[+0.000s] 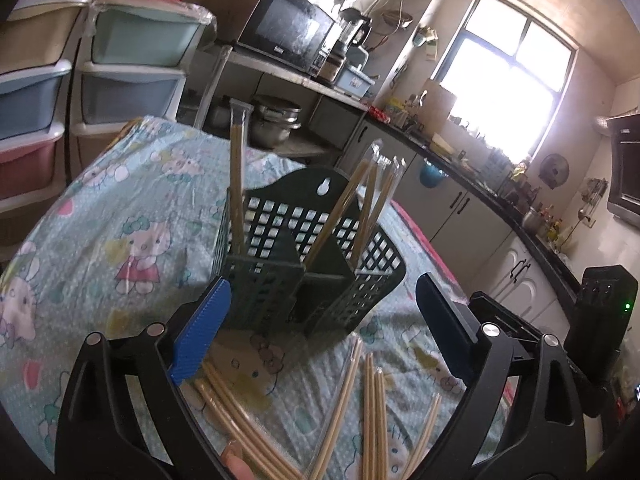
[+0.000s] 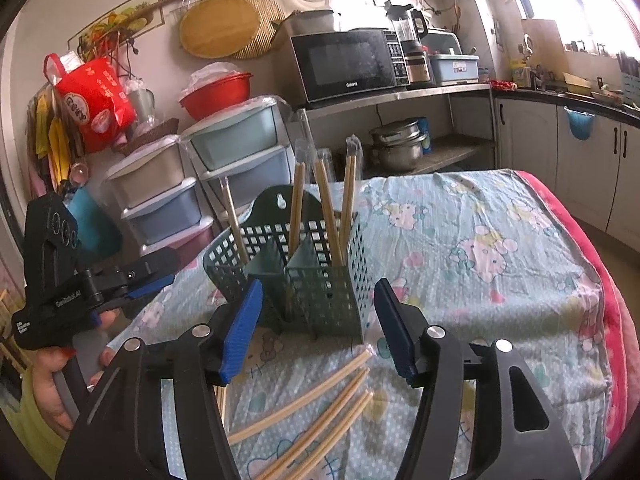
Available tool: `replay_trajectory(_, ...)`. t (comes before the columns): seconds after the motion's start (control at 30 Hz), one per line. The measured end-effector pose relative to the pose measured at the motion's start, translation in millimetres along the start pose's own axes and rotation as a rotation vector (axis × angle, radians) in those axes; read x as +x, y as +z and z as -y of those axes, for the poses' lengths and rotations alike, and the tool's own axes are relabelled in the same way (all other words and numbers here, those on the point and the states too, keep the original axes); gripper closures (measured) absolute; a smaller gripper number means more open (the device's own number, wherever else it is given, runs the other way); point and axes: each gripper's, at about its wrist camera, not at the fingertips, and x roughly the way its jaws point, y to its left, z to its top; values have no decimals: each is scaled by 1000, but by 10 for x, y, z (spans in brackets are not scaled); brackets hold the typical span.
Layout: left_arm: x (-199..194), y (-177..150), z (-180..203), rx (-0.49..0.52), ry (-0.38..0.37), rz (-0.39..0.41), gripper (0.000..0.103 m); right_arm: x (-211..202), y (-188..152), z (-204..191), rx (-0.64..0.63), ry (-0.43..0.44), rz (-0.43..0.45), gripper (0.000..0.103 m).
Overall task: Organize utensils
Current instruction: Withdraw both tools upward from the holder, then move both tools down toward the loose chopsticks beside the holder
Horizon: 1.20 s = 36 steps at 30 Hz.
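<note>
Loose chopsticks (image 2: pixel 316 408), wrapped in clear sleeves, lie nearest on the cartoon-print tablecloth (image 2: pixel 500 240), several pairs, none picked up yet. Right gripper (image 2: pixel 316 332) above them, jaws partly apart, nothing between. Left gripper (image 1: pixel 320 332) spread wide, also empty, over its own share of the loose pairs. Just beyond: dark green slotted basket (image 2: pixel 332 288), standing upright, four wrapped pairs already stood in its compartments, one at left, three toward the right. Judging by counts, roughly a third done; remaining pairs on the cloth still need loading. Microwave (image 2: pixel 348 64) far behind.

Both wrist views near shared basket (image 1: pixel 304 264)
</note>
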Motion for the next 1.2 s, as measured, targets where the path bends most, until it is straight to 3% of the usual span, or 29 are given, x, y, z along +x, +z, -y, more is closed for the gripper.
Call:
replay_trajectory(0.7,75,-358,-356,-60,93,-103,17,209,-270,40,10,-10,-117,47)
replay_trajectory(0.73,80,-373,-380,-63,99,-108,16,223,-275,41,11,-10,-121,47)
replay_trajectory(0.77,87,-395,-413,-67,107,-115,10,242,-286,43,12,-9,-128,47)
replay_trajectory(1.2,207,-620,-620,-89,141,-204,10,422,-377,122,40,-16,-186,47)
